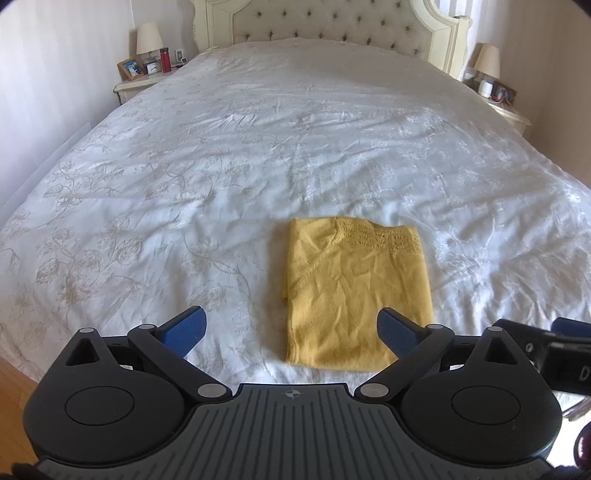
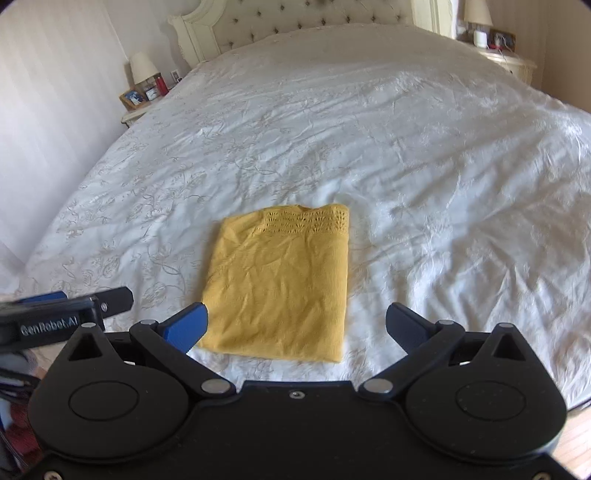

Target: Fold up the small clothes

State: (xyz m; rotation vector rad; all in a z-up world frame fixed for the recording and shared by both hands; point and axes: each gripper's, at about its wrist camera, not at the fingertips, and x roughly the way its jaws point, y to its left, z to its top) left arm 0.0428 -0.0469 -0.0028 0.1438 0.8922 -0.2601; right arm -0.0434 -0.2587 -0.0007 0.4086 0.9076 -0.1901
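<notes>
- Left hand-held gripper (image 1: 291, 330) and right hand-held gripper (image 2: 295, 326) both hang with fingers spread wide, holding nothing, just short of the garment.
- The yellow knit top (image 2: 280, 288) lies folded into a rectangle near the foot of the bed (image 2: 424, 155).
- If another fold follows, I'd pinch both near corners together and lift evenly.
- Layers underneath are hidden; the nightstand clutter (image 1: 147, 64) is hard to make out.

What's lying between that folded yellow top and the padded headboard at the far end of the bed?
Nothing but bare white bedspread. Between the yellow top and the headboard no other item shows, in either wrist view.
</notes>
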